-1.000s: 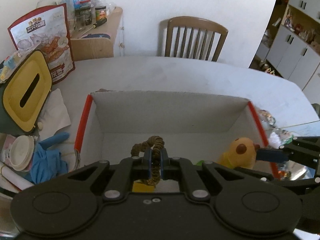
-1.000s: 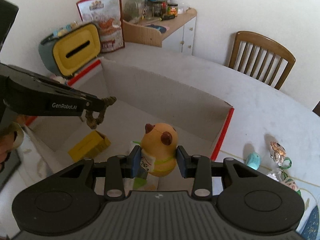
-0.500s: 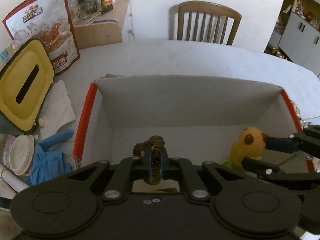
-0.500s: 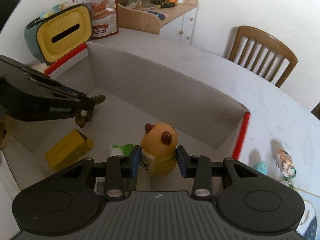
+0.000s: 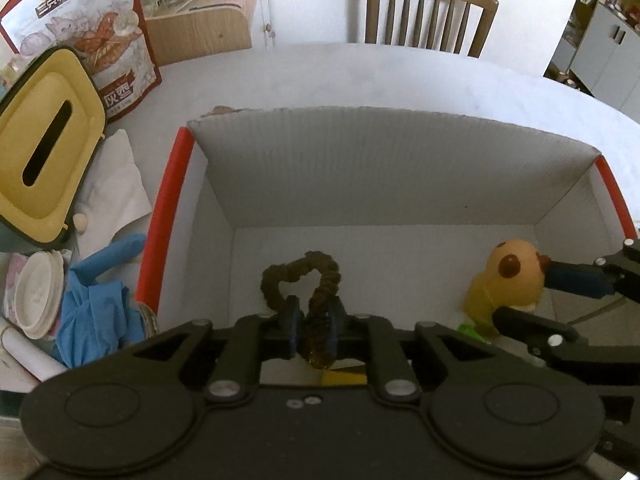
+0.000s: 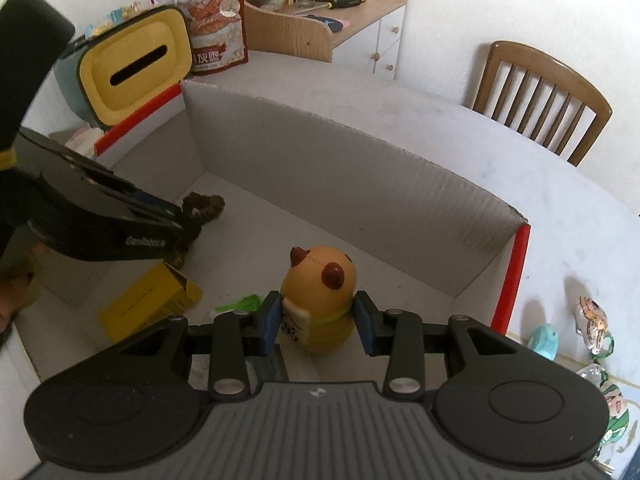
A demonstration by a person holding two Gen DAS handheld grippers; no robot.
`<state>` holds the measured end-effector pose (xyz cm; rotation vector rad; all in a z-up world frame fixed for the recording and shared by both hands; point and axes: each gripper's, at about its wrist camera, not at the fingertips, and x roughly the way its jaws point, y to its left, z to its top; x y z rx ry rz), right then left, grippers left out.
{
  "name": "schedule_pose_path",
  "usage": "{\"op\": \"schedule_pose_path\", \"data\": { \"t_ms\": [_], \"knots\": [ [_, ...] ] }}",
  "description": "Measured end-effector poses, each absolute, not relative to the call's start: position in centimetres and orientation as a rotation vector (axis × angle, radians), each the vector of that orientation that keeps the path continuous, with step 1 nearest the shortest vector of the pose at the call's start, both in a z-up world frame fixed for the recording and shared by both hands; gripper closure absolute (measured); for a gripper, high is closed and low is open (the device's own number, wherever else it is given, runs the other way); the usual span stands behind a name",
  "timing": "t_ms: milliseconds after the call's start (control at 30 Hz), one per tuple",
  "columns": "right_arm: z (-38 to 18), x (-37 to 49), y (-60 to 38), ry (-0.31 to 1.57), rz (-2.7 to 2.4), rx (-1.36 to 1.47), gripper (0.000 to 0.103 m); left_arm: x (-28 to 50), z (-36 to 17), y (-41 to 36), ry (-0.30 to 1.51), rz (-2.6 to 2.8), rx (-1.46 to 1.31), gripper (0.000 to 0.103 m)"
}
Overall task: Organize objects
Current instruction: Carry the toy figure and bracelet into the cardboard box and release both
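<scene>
Left gripper (image 5: 313, 330), lower centre of its view: blue pads nearly closed, pinching a brown hair scrunchie (image 5: 308, 280) whose loop lies on the floor of the cardboard box (image 5: 360, 168). Right gripper (image 6: 316, 322), lower centre of its view: pads set wide, bracketing the yellow bear toy (image 6: 320, 300) standing in the box, contact uncertain. Since half a second ago, both grippers sit lower in the box, and the scrunchie loop has spread open.

White table (image 5: 400, 80): cardboard box (image 5: 380, 168), tissue box (image 5: 44, 144), snack bag (image 5: 84, 28).
</scene>
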<state>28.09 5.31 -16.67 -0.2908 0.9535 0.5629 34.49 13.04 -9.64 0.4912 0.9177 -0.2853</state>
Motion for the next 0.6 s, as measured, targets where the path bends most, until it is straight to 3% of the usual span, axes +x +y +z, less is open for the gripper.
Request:
{"op": "schedule_pose_path", "data": {
  "t_ms": [167,333,533,600],
  "knots": [
    [-16.0,27.7,4.7,0.941,0.568,-0.271,0.062,34.5,-9.6,13.3,0.928,-0.286,0.48,0.078],
    [-15.1,27.2,3.8,0.927,0.576,-0.243,0.049,34.1,-9.6,13.3,0.925,-0.292,0.479,0.065],
    [-13.3,26.4,2.3,0.897,0.58,-0.189,0.049,32.1,-8.9,12.5,0.843,-0.296,0.52,0.044],
    [-12.7,26.0,1.7,0.886,0.58,-0.179,0.049,31.2,-8.4,12.2,0.808,-0.302,0.533,0.042]
  ]
}}
